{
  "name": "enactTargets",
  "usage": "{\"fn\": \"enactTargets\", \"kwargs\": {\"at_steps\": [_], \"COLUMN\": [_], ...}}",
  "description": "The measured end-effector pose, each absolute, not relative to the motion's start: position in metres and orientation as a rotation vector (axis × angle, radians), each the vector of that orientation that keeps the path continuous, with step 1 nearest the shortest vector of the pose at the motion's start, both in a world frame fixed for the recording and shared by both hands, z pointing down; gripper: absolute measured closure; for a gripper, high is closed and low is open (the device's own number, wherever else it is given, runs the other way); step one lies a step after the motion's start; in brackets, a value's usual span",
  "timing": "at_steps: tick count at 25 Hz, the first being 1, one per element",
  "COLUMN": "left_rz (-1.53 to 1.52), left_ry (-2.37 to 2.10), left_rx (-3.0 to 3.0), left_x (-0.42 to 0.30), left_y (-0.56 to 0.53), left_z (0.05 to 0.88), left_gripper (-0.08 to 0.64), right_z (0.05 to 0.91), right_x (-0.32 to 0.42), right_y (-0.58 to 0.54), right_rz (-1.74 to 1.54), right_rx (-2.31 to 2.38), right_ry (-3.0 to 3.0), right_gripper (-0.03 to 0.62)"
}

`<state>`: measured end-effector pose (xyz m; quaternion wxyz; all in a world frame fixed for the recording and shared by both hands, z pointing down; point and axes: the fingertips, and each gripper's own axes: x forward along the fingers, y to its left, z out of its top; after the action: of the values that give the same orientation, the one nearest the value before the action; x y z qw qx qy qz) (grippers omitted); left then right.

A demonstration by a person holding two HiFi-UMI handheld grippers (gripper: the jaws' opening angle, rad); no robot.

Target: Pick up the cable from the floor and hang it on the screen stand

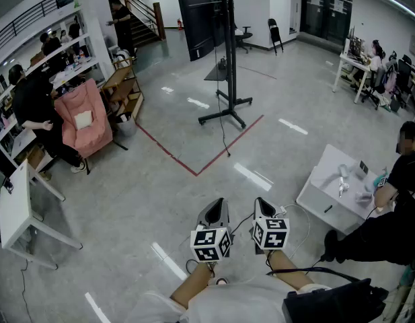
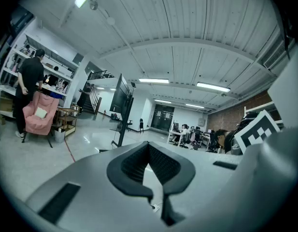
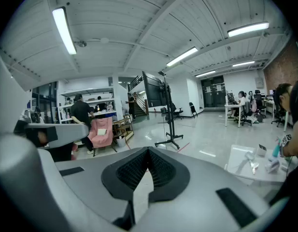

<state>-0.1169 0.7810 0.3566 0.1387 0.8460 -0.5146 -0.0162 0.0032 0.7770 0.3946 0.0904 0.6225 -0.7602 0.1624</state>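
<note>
The tall black screen stand [image 1: 225, 59] stands on its wheeled base in the middle of the hall, with a thin dark cord hanging down to the floor. It also shows far ahead as the stand [image 2: 121, 111] and the stand [image 3: 166, 111]. A thin white cable [image 1: 302, 214] loops on the grey floor just right of my right gripper [image 1: 261, 202]. My left gripper [image 1: 218, 203] is held beside it, low over the floor. The left gripper [image 2: 149, 146] and the right gripper [image 3: 149, 152] both have their tips together with nothing between them.
A low white table [image 1: 326, 192] with small items stands at the right, and a person in black [image 1: 399, 200] crouches by it. A red tape line [image 1: 194, 169] crosses the floor. A pink armchair [image 1: 83, 118], shelves and a white desk [image 1: 13, 208] line the left.
</note>
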Motion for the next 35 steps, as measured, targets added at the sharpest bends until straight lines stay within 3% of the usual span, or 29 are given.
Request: {"fn": "enactTargets", "kwargs": {"at_steps": [24,35], "left_rz": [-0.091,-0.068], "left_ry": [-1.600,-1.643], "left_rx": [2.365,2.332], "left_x": [-0.203,-0.207], "left_y": [0.722,0.675], "left_z": [0.369,0.381], "left_gripper": [0.558,0.558], "right_z": [0.417,0.433], "right_x": [-0.002,-0.010], "right_y": [0.716,0.652], "right_rz": [0.565,0.612], "right_rx": [1.952,1.907], "right_ry": [-2.166,-2.168], "right_gripper": [0.575,0.575]}}
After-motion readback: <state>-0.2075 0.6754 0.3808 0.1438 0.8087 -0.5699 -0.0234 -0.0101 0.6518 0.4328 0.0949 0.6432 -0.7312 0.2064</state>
